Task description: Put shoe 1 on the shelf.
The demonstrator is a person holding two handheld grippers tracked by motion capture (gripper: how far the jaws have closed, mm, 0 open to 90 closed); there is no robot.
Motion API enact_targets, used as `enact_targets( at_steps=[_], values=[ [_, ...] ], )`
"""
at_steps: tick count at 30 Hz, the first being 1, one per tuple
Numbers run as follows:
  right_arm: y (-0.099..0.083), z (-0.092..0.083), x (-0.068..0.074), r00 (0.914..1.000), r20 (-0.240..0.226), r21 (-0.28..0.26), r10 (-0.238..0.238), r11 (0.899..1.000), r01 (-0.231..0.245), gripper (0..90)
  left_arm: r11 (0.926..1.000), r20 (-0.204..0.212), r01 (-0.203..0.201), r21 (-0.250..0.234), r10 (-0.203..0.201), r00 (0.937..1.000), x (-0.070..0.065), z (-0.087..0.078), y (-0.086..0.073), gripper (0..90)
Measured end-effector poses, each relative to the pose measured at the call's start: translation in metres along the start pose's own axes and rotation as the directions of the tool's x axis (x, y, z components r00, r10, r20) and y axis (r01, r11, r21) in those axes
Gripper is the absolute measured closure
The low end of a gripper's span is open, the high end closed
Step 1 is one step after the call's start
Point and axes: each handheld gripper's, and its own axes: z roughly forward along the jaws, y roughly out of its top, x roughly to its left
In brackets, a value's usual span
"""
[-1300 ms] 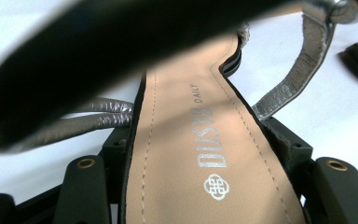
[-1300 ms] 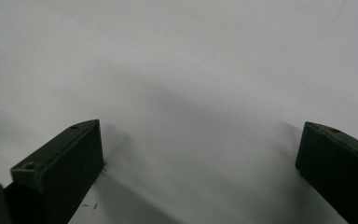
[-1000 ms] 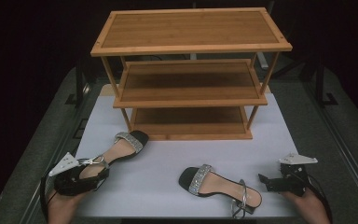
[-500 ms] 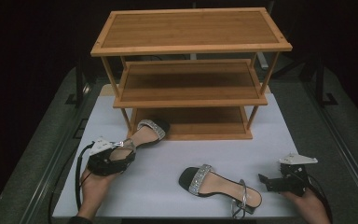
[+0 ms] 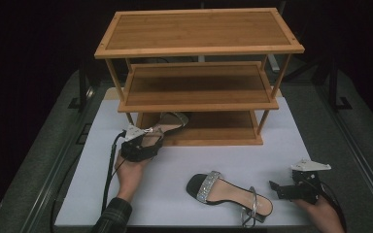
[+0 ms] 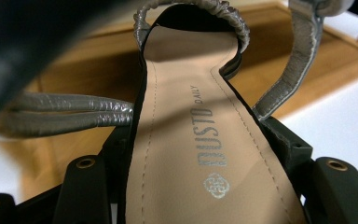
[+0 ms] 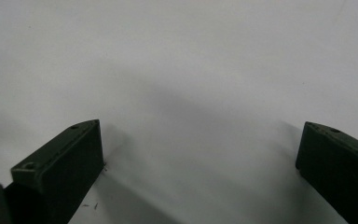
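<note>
Bamboo shoe rack [image 5: 199, 104] anchored the high view: left gripper [image 5: 143, 145] pinched a light, stiff-soled sandal [image 5: 167, 124] at its bottom shelf. Left gripper view: jaws clamped the insole edges, wisely avoiding floppy straps [image 6: 70, 112]. Right gripper [image 7: 200, 154] spread, empty.

Second sandal [image 5: 229, 195] lying flat on white mat [image 5: 184, 165], well apart from rack.

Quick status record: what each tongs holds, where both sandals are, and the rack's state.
left tongs: shut on held sandal, gripped at the heel end
held sandal position: toe over the bottom shelf of the rack
right tongs: open, nothing between them, over the white mat
second sandal: flat on the mat, near the front edge
upper shelves: bare
</note>
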Motion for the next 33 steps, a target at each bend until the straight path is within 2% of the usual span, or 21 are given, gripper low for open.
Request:
enact_targets(
  at_steps=[1, 2, 7, 8, 9, 10, 12, 15, 16, 17, 19, 22, 26, 29, 31, 33],
  values=[
    [0.000, 0.000, 0.000, 1.0000, 0.000, 0.000, 0.000, 1.000, 0.000, 0.2, 0.9999, -0.011, -0.011, -0.002, 0.011, 0.9999, -0.002, 0.012, 0.004, 38.9],
    [0.000, 0.000, 0.000, 1.0000, 0.000, 0.000, 0.000, 1.000, 0.000, 0.2, 0.9999, -0.011, -0.011, -0.002, 0.011, 0.9999, -0.002, 0.012, 0.004, 38.9],
    [0.000, 0.000, 0.000, 1.0000, 0.000, -0.001, 0.000, 1.000, 0.000, 0.2, 0.9999, -0.053, -0.011, 0.012, 0.011, 0.9985, 0.000, 0.039, 0.009, 38.9],
    [0.000, 0.000, 0.000, 1.0000, 0.000, -0.001, 0.000, 1.000, 0.000, 0.2, 0.9996, -0.048, 0.029, 0.005, -0.028, 0.9985, -0.001, 0.044, 0.009, 38.9],
    [0.000, 0.000, 0.000, 1.0000, 0.000, -0.001, -0.001, 1.000, 0.001, 0.2, 0.9991, -0.053, 0.042, 0.008, -0.042, 0.9977, -0.001, 0.047, 0.010, 38.9],
    [0.000, 0.000, 0.000, 1.0000, 0.000, 0.000, 0.000, 1.000, 0.000, 0.2, 0.9996, -0.067, 0.027, 0.012, -0.026, 0.9974, 0.001, 0.052, 0.012, 38.9],
    [0.000, 0.000, 0.000, 1.0000, 0.000, 0.000, 0.000, 1.000, 0.000, 0.2, 0.9996, -0.084, 0.026, 0.013, -0.025, 0.9961, 0.001, 0.059, 0.015, 38.8],
    [0.000, 0.000, 0.000, 1.0000, 0.000, -0.001, -0.001, 1.000, 0.001, 0.3, 0.9971, -0.098, 0.076, 0.004, -0.075, 0.9923, 0.001, 0.069, 0.017, 38.8],
    [0.000, 0.000, 0.000, 1.0000, 0.000, -0.001, -0.001, 1.000, 0.001, 0.3, 0.9992, -0.103, 0.034, 0.019, -0.032, 0.9942, 0.004, 0.070, 0.019, 38.8],
    [0.000, 0.000, 0.000, 1.0000, 0.000, 0.000, 0.000, 1.000, 0.000, 0.2, 0.9994, -0.105, 0.015, 0.032, -0.012, 0.9944, 0.004, 0.072, 0.020, 38.8],
    [0.000, 0.000, 0.000, 1.0000, 0.000, 0.000, -0.001, 1.000, 0.001, 0.2, 0.9988, -0.113, 0.046, 0.015, -0.044, 0.9927, 0.003, 0.078, 0.021, 38.8],
    [0.000, 0.000, 0.000, 1.0000, 0.000, -0.001, 0.000, 1.000, 0.000, 0.2, 0.9984, -0.129, 0.047, 0.031, -0.043, 0.9907, 0.002, 0.084, 0.022, 38.8],
    [0.000, 0.000, 0.000, 1.0000, 0.000, -0.001, -0.002, 1.000, 0.002, 0.2, 0.9959, -0.123, 0.080, 0.041, -0.075, 0.9897, 0.002, 0.089, 0.022, 38.6],
    [0.000, 0.000, 0.000, 1.0000, 0.000, -0.001, -0.002, 1.000, 0.002, 0.2, 0.9957, -0.114, 0.084, 0.041, -0.079, 0.9903, 0.003, 0.090, 0.021, 38.1],
    [0.000, 0.000, 0.000, 1.0000, 0.000, -0.001, -0.002, 1.000, 0.002, 0.2, 0.9967, -0.103, 0.070, 0.042, -0.066, 0.9925, 0.004, 0.089, 0.021, 37.4],
    [0.000, 0.000, 0.000, 1.0000, 0.001, -0.001, -0.003, 1.000, 0.003, 0.2, 0.9968, -0.094, 0.071, 0.038, -0.067, 0.9933, 0.005, 0.088, 0.020, 28.7]
  ],
)
